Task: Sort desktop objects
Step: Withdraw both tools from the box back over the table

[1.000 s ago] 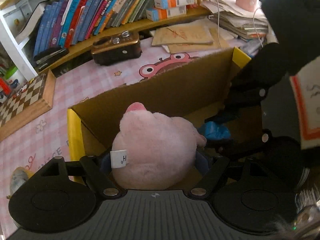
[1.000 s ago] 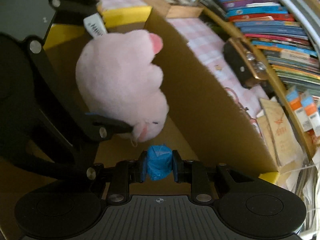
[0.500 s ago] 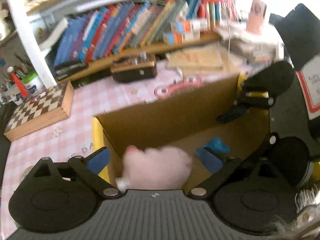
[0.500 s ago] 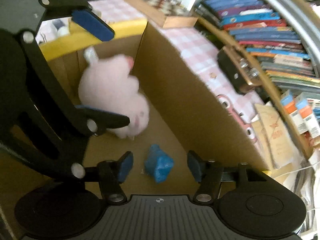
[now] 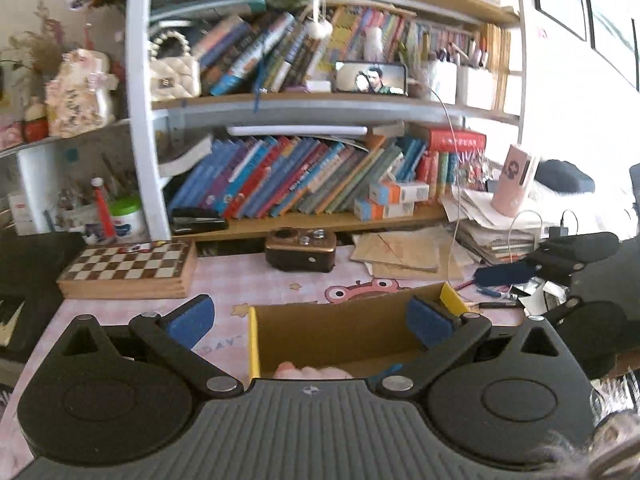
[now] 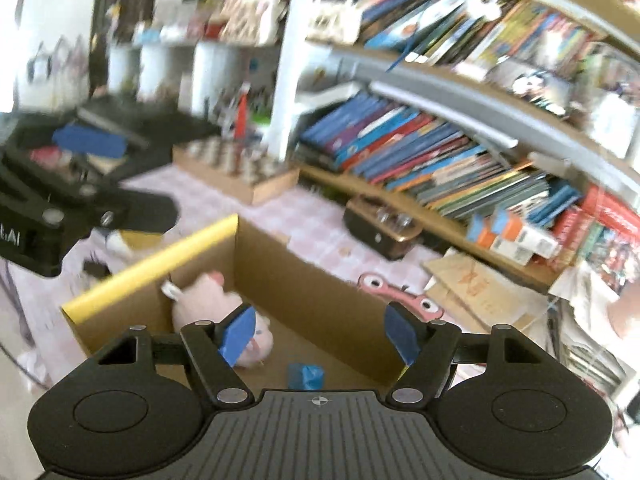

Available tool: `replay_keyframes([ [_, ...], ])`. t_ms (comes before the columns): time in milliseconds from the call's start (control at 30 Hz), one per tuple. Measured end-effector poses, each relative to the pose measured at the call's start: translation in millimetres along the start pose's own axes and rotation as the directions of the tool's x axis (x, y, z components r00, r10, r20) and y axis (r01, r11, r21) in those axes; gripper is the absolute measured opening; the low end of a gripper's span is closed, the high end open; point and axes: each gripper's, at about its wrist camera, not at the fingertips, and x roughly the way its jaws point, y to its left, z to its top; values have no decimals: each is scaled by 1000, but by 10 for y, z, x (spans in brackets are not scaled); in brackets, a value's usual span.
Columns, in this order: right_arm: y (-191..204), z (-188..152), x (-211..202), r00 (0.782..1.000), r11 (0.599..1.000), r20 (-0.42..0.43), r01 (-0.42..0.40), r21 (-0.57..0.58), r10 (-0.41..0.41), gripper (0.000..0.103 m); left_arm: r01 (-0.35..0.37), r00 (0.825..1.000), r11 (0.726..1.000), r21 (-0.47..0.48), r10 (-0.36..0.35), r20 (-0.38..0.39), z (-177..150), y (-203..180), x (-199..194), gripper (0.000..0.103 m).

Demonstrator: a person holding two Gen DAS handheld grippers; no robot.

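Since the pink pig and blue lump lie in the box, both grippers' jaws are open and empty, with other things left on the worktop.

A pink plush toy and a blue lump lie in a brown, yellow-edged box. The counter is pink checked. The chessboard is brown-and-white chequered.

Bright daylight pours in from the right, bleaching the wall in the left wrist view. The right wrist view is motion-blurred throughout, its bookshelf smeared. Fisheye curvature bends both pictures' edges.
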Motion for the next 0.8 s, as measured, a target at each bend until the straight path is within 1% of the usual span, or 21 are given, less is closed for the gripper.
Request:
replay_keyframes([
  [33,18,-16,-82,1000,1000,22,20,19,-20,75,-10,1000,1000,-11,10,6,-31,11,-74,103],
  [100,77,-77,-221,993,996,72,86,38,-89,86,-51,999,998,-42,51,7,-107,45,-219,103],
  [133,123,-119,-289,986,991,102,129,44,-133,96,-87,996,994,-60,87,-7,-147,71,-285,103],
  [167,178,-166,-363,975,984,134,172,54,-178,99,-127,992,989,-79,126,-23,-192,89,-343,103],
  [200,239,-220,-440,965,978,160,200,66,-208,99,-161,987,982,-101,158,-35,-240,107,-403,103],
  [267,337,-314,-529,959,972,173,212,99,-227,99,-197,980,970,-143,193,-38,-361,161,-546,103],
  [367,468,-468,-629,960,960,152,207,187,-236,99,-239,971,959,-152,238,-30,-558,211,-745,103],
  [500,661,-641,-691,965,936,98,207,286,-243,99,-275,961,956,-104,275,-14,-786,251,-980,103],
  [633,877,-784,-766,966,904,43,222,365,-254,99,-266,964,961,-72,265,-17,-965,318,-1143,103],
  [733,1051,-888,-785,963,869,-9,246,430,-268,99,-262,965,964,-51,261,-35,-1095,400,-1202,103],
  [767,1120,-916,-778,962,862,-27,254,438,-270,99,-260,965,965,-44,258,-42,-1135,427,-1212,103],
  [800,1209,-943,-765,963,866,-44,258,428,-266,99,-257,966,966,-37,254,-54,-1178,464,-1226,103],
])
